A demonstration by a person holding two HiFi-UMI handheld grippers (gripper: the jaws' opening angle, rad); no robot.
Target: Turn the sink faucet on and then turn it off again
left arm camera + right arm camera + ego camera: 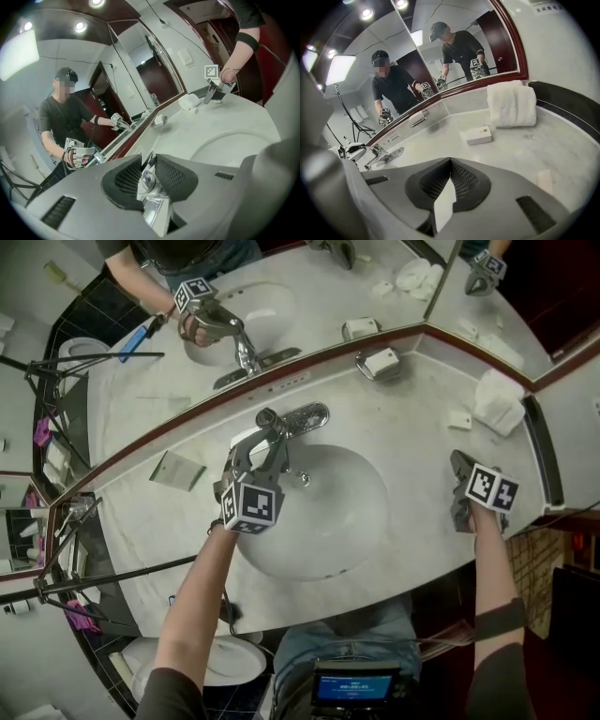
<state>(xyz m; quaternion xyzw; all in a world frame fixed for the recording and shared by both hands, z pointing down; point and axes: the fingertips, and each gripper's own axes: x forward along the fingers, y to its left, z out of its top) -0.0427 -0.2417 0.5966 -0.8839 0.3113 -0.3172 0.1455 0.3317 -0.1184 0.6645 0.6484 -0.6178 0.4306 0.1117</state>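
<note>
The chrome faucet (pixel 305 416) stands at the back rim of the white oval sink (pixel 370 531). My left gripper (pixel 270 430) reaches over the basin to it. In the left gripper view its two pads are shut on the shiny faucet handle (pixel 151 197), which fills the gap between them. My right gripper (pixel 457 463) is off to the right over the marble counter, away from the sink. Its jaws are shut with nothing between them (pixel 450 180). From that side the faucet (pixel 370 155) shows far left.
A folded white towel (pixel 497 401), a small box (pixel 459 418) and a soap dish (pixel 380 362) lie on the counter at the back right. A card (pixel 176 470) lies left of the sink. The mirror (pixel 281 296) runs close behind the faucet.
</note>
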